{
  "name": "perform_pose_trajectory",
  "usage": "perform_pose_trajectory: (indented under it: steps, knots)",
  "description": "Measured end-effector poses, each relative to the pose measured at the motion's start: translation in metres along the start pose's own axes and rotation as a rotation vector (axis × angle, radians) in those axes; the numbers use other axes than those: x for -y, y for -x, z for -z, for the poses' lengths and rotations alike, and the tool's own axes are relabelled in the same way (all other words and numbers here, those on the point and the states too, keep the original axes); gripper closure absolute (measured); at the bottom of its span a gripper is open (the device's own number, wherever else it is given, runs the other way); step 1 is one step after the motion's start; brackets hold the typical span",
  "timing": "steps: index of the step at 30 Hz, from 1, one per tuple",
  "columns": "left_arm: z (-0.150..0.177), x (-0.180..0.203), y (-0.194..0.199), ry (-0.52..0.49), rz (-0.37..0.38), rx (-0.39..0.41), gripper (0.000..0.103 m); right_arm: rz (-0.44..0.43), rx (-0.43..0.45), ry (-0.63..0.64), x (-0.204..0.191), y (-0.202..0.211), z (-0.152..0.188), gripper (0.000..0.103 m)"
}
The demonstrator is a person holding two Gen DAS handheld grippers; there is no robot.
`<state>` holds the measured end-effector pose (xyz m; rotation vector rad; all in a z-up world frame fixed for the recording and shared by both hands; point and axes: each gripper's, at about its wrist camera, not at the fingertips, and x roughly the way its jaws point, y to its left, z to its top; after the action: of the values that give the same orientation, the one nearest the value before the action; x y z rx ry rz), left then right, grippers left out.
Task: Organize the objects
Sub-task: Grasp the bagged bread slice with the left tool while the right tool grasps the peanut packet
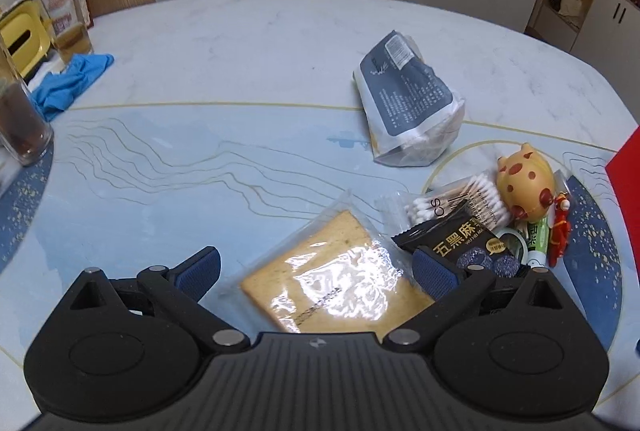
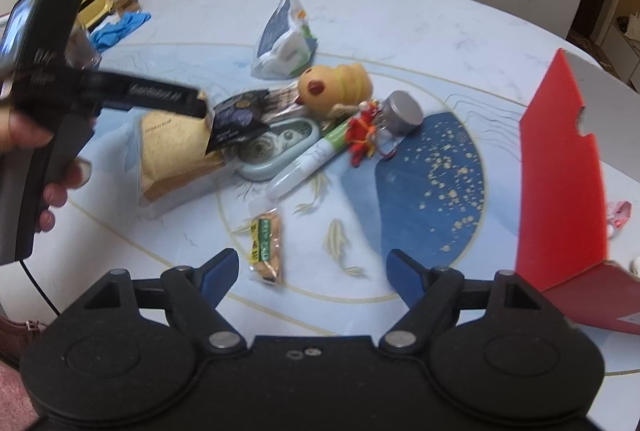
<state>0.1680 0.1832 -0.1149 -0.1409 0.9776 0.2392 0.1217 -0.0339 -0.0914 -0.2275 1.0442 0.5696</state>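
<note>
Left wrist view: left gripper (image 1: 316, 271), jaws spread wide, straddles a wrapped cracker (image 1: 336, 283) flat on the table (image 1: 240, 71), its long axis running diagonally up-right; a black sachet (image 1: 460, 239) overlaps its right corner. Right gripper (image 2: 314, 271) hangs open above a snack bar (image 2: 267, 243) lying lengthwise; a red box (image 2: 560, 183) stands rightward.

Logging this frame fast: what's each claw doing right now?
Left claw: open, holding nothing, over the wrapped cracker.
Right claw: open, empty, near the small snack packet.
</note>
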Motion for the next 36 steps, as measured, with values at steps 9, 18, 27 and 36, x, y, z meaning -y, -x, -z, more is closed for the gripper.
perform_pose_trajectory:
  steps: [9,18,27,36]
  knots:
    - [0.006,-0.002,-0.008,-0.037,-0.005,-0.016,0.0,-0.003,-0.028,0.083,-0.025,-0.028,-0.005,0.022]
    - [0.014,-0.041,0.004,-0.031,0.09,-0.098,0.0,0.004,-0.046,0.112,-0.03,-0.047,-0.007,0.022]
    - [0.013,-0.04,0.016,0.226,0.059,-0.167,0.0,0.004,-0.044,0.12,-0.037,-0.056,-0.009,0.022]
    - [0.02,-0.024,0.005,0.194,-0.003,-0.192,0.0,0.023,-0.048,0.139,-0.04,-0.06,-0.005,0.025]
